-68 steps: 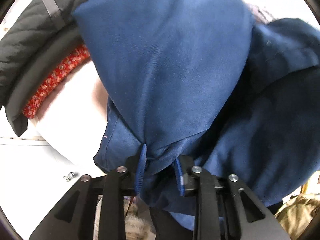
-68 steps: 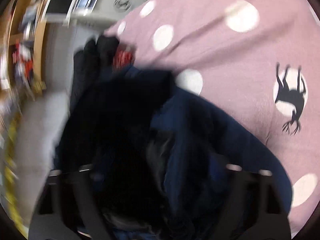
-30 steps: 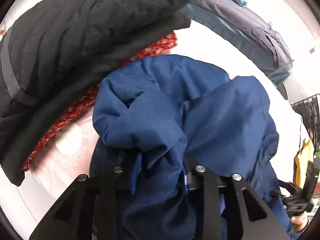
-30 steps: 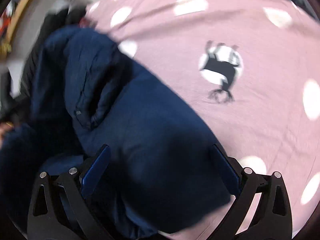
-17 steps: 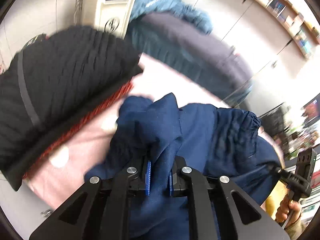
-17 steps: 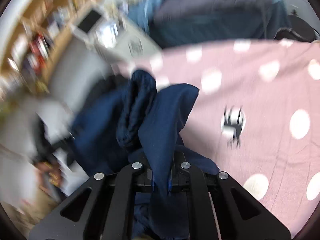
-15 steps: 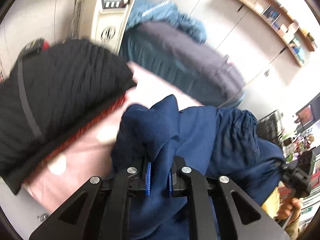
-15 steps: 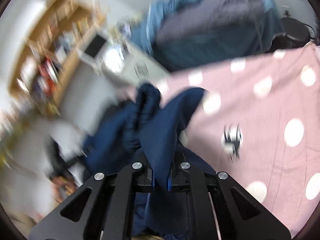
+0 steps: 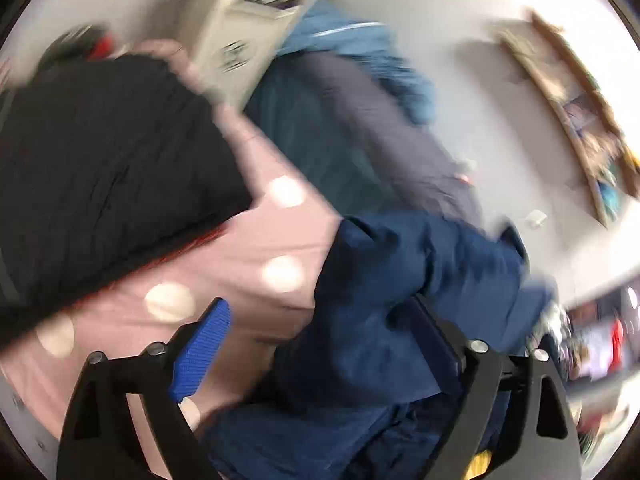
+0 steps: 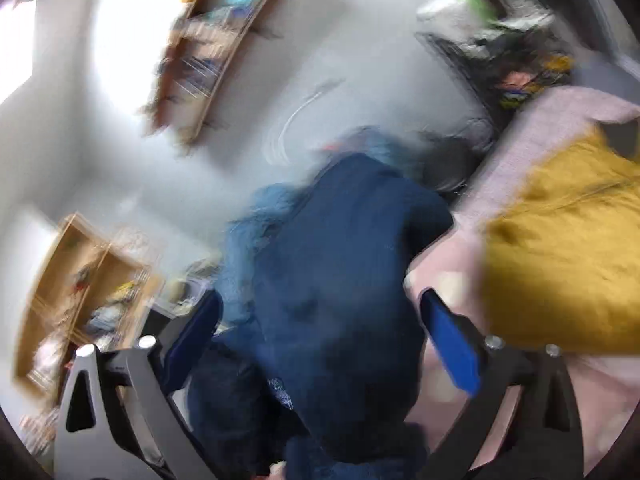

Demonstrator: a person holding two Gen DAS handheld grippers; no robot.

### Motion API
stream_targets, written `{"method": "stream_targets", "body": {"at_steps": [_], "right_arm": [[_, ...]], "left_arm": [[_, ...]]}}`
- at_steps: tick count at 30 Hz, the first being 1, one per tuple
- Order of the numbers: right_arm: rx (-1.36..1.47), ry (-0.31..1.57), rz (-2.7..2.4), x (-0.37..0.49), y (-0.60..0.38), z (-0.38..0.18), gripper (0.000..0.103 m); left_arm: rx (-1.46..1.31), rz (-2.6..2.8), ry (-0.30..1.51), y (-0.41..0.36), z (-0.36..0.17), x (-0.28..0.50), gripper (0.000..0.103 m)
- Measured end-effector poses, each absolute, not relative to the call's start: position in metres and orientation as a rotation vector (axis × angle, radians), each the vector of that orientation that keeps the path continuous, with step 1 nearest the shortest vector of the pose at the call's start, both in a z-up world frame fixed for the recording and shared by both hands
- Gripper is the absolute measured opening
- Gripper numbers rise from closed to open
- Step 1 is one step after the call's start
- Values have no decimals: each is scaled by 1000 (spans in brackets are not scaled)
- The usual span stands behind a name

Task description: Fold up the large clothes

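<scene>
1. Left wrist view: the left gripper point(image 9: 320, 344) has its jaws spread wide and opening. The left blue pad point(image 9: 200, 350) stands clear over the pink spotted bedcover point(image 9: 248, 248), touching nothing. The navy garment point(image 9: 400, 312) is bunched between the jaws, towards the right one; it drapes over the right finger point(image 9: 472, 364), whose pad is hidden by the cloth, so I cannot tell whether cloth presses on it. The left pad is clear of it.
2. The garment lies crumpled at the near right of the bedcover, its bulk running from the near edge up towards the far right. To the far left a black quilted jacket point(image 9: 104, 168) sits on the bed with a red strip point(image 9: 176, 248) under its edge. Beyond are a grey-and-teal pile point(image 9: 360, 128), a cream appliance point(image 9: 240, 28) and a wall shelf point(image 9: 572, 120), all smeared by blur.
3. Right wrist view: the right gripper point(image 10: 320, 332) is spread fully, both blue pads showing, the right pad point(image 10: 450, 344) bare. The navy garment point(image 10: 340, 300) stands as a tall lump between the fingers, its long axis running away from the camera. Whether the left pad touches it is lost in blur.
4. To the right lie a mustard garment point(image 10: 560, 248) and the pink bedcover point(image 10: 452, 392); the shelves point(image 10: 208, 40) on the far wall are streaked.
</scene>
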State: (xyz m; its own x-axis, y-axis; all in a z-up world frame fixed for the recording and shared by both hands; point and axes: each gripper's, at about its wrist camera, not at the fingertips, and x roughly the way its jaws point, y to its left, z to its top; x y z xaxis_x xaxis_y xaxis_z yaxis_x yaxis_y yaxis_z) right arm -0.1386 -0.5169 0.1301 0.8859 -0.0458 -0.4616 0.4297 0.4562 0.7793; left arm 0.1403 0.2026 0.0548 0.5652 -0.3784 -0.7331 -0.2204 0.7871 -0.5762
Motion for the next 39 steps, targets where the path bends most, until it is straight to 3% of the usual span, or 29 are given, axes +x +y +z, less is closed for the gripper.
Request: {"method": "stream_targets", "body": {"at_steps": [2,6,15,27,30,32,33,34,35,39], "right_arm": [[1121,586,-439,-145,-538,84,97],[1303,738,-405,-160,-503,-3,97],[1041,1125,-118,-127,-383,-70,97],[597,1449,119,-82,-265,-161,95],[480,1476,124,-66,-240,-160,74],[411,1474,127,-58,-230,-152,44],[409,1457,132,-56,-230,-145,38],[432,1435,133,-55,-233,-139,26],[461,1410,134,-55,-237,-133,22],[662,1230,175,-65,-264,-85,16]], "left_arm": [[-675,-79,1051,199,23,145,87],[-581,-73,1182,184,-23,134,88],[-346,-217,1366,156,-91,85,91],[-397,-156,1422,142,-159,43,95],[-437,-207,1474,117,-171,45,91],[-432,-277,1492,101,-170,47,81],[-417,-310,1500,94,-168,48,71],[-359,-340,1506,83,-163,49,69],[-312,-351,1499,78,-159,49,67],[-268,-388,1454,79,-133,55,30]]}}
